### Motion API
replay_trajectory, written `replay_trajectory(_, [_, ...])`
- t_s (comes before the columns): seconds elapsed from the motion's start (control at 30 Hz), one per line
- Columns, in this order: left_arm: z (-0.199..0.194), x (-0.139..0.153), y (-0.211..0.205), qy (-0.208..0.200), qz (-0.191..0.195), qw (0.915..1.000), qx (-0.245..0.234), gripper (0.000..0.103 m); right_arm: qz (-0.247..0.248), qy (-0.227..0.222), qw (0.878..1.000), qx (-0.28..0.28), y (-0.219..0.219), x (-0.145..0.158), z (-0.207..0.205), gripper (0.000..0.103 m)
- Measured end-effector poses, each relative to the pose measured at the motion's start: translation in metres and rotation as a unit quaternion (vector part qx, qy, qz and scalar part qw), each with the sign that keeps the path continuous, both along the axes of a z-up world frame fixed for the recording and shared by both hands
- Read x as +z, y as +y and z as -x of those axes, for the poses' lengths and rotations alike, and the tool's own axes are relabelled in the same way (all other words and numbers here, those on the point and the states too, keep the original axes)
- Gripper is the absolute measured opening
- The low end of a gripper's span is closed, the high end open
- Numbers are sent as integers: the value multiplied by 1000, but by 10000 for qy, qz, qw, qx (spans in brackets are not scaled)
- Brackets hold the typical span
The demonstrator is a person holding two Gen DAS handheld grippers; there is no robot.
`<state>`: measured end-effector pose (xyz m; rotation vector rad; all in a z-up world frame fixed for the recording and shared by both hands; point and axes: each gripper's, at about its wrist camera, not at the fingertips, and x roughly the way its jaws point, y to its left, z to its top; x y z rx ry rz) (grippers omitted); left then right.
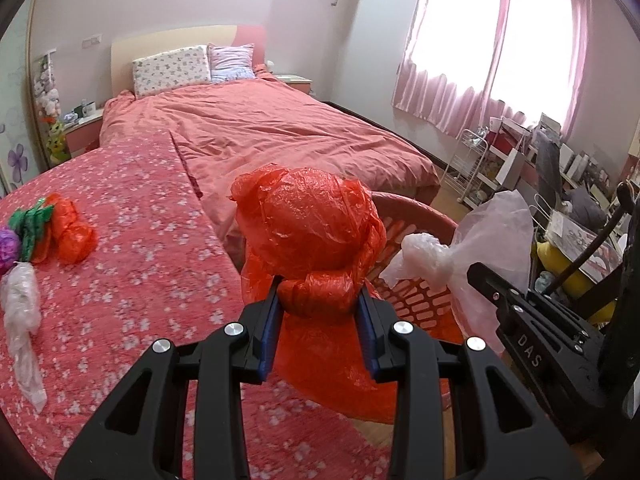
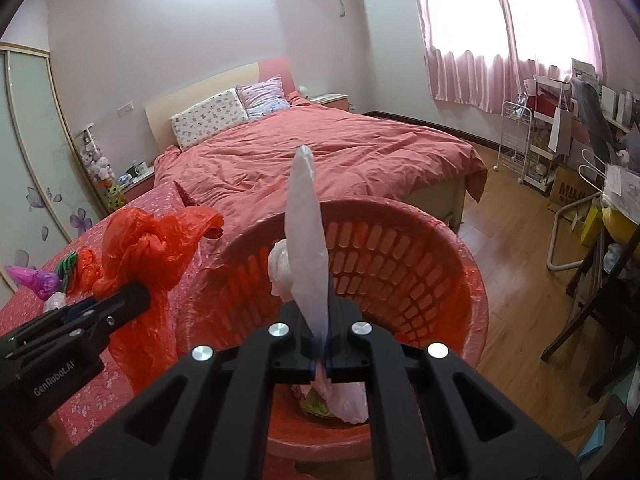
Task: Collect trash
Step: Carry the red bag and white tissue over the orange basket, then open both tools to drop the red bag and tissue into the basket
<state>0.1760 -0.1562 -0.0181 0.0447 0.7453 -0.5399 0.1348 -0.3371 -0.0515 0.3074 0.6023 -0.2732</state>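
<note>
The red plastic bag was gripped at its knotted neck between the jaws of the left gripper, its crumpled bulk bulging just ahead of the fingertips and a loose tail hanging below them. The pale plastic bag was pinched flat between the clamped jaws of the right gripper, standing up as a thin sheet ahead of the fingertips with its knotted end to one side. Under and ahead of the right jaws sat the red laundry basket, with some pale and greenish trash in its bottom. To the left of the left jaws, well apart, 3 more bags lay on the flowered red cloth: a red and green one, a purple one and a clear one. Beyond everything stood the bed.
</note>
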Motion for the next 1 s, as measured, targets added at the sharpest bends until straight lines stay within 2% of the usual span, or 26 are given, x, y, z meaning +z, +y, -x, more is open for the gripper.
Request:
replay_trajectory(0.3, [-3, -6, -18, 78, -45, 9998, -184, 35, -106, 36, 9999, -103, -18, -7, -3, 5])
replay_trajectory(0.47, [-6, -10, -24, 161, -58, 9996, -223, 38, -186, 34, 9997, -161, -26, -9, -5, 9])
replay_trajectory(0.5, [-7, -11, -25, 175, -63, 9996, -223, 38, -226, 45, 9996, -166, -28, -10, -5, 11])
replay_trajectory(0.63, [-9, -15, -25, 249, -95, 9994, -198, 45, -303, 41, 9993, -208, -34, -13, -5, 30])
replay_trajectory(1.0, [-12, -17, -3, 227, -228, 9995, 79, 50, 80, 150, 9997, -167, -14, -12, -11, 42])
